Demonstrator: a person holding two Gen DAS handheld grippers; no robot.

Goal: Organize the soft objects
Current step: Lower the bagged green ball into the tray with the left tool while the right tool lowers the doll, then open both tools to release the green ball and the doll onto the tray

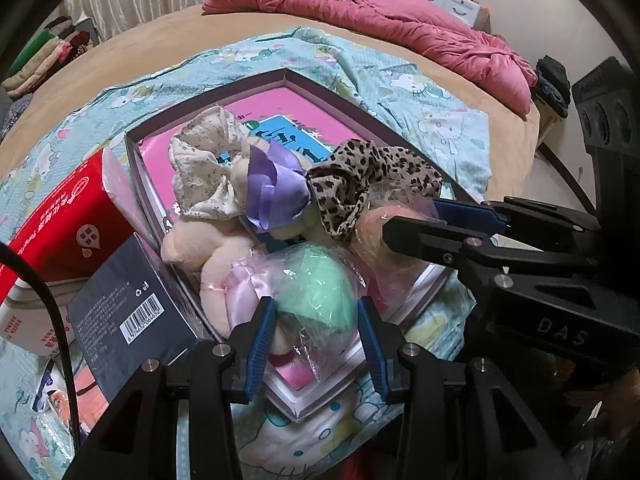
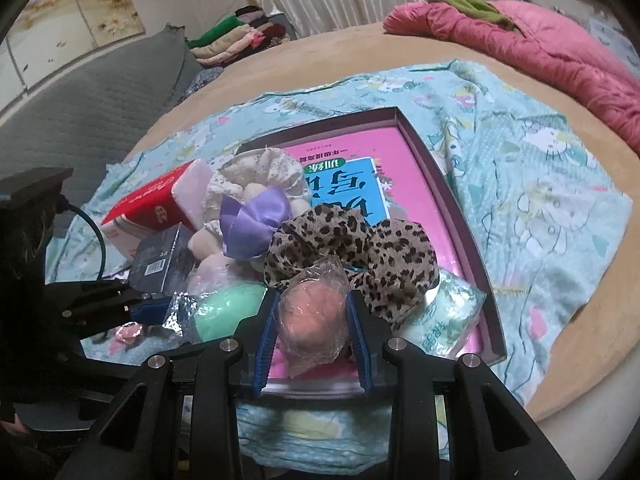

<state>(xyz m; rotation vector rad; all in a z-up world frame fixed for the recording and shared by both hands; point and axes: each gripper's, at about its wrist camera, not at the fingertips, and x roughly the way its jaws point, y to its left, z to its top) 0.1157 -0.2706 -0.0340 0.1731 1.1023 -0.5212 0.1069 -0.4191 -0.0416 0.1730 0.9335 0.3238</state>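
Observation:
A shallow purple-rimmed box [image 1: 208, 96] lies on the bed with a pink book inside. In it lie a white floral scrunchie [image 1: 204, 164], a lilac satin scrunchie [image 1: 276, 188], a leopard scrunchie [image 1: 372, 176] and a cream plush toy [image 1: 204, 252]. My left gripper [image 1: 316, 312] is shut on a green sponge in clear wrap [image 1: 320, 292]. My right gripper [image 2: 312, 320] is shut on a peach sponge in clear wrap [image 2: 312, 316], also seen in the left wrist view [image 1: 384, 232]. The green sponge [image 2: 224, 308] and the left gripper's fingers [image 2: 120, 300] show at the right view's left.
A red tissue pack [image 1: 68, 220] and a dark box with a barcode [image 1: 128, 312] stand left of the box. A green tissue packet [image 2: 448, 316] lies in the box's near right corner. A pink quilt [image 1: 400, 20] lies at the far side. The bed edge curves right.

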